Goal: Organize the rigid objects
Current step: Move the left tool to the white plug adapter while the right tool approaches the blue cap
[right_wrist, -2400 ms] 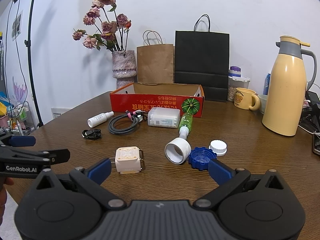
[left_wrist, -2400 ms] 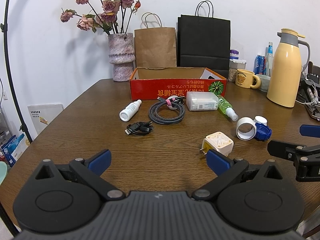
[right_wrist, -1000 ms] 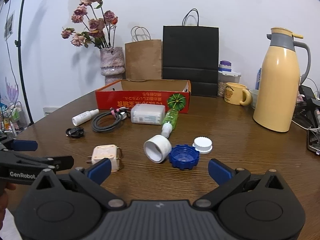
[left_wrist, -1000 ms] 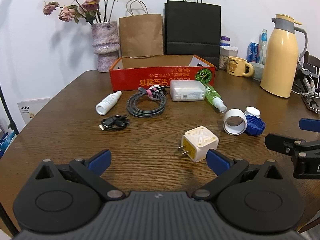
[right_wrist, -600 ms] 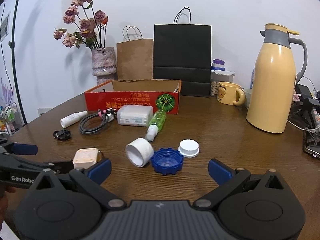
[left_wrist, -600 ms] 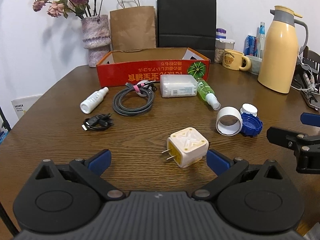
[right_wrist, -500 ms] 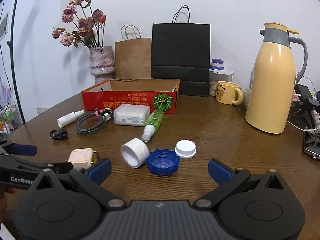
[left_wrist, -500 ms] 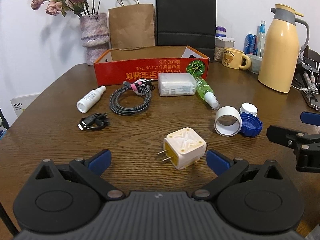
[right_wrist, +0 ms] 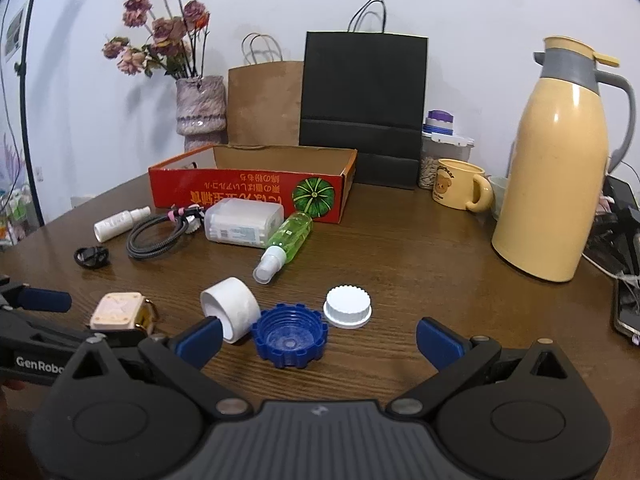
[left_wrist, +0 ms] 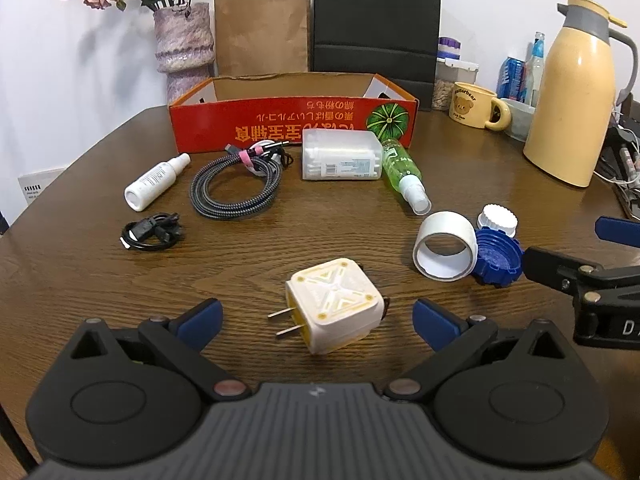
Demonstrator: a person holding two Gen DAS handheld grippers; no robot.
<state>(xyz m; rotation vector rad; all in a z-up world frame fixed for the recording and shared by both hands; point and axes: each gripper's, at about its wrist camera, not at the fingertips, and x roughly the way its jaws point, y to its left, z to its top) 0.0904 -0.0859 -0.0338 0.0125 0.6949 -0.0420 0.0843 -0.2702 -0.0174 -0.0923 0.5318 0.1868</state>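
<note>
Red box [left_wrist: 280,130]: far side of the wooden counter [left_wrist: 80,280], open at the top; what shows of its inside looks bare, so by my judgement nothing is sorted yet
Progress: at the very start; every loose item lies on the counter outside the box
Left to do: plug [left_wrist: 334,310], tape ring [left_wrist: 444,246], blue cap [left_wrist: 498,258], white cap [left_wrist: 498,220], green bottle [left_wrist: 402,174], white bottle [left_wrist: 154,188], clear case [left_wrist: 340,154], and perhaps the grey cable [left_wrist: 236,190] and black cable [left_wrist: 150,234], which are less rigid
Plug: near centre, lying on its side with prongs pointing left, just ahead of the left gripper [left_wrist: 316,318]
Left fingers [left_wrist: 200,318]: spread wide, one each side of the plug, touching nothing that I can see; the plug sits between them with a gap on both sides
Left step, as I judge it: lined up to close on the plug
Right gripper [right_wrist: 318,338]: near side, to the right of the plug, over the caps
Right fingers [right_wrist: 438,342]: spread wide and holding nothing; the blue cap lies between them, the tape ring is just beside the left finger, whether touching I cannot tell
White cap: just beyond the blue cap, to the right, close against it
Bottles, case, cables: in a row just in front of the box, well apart from both grippers
</note>
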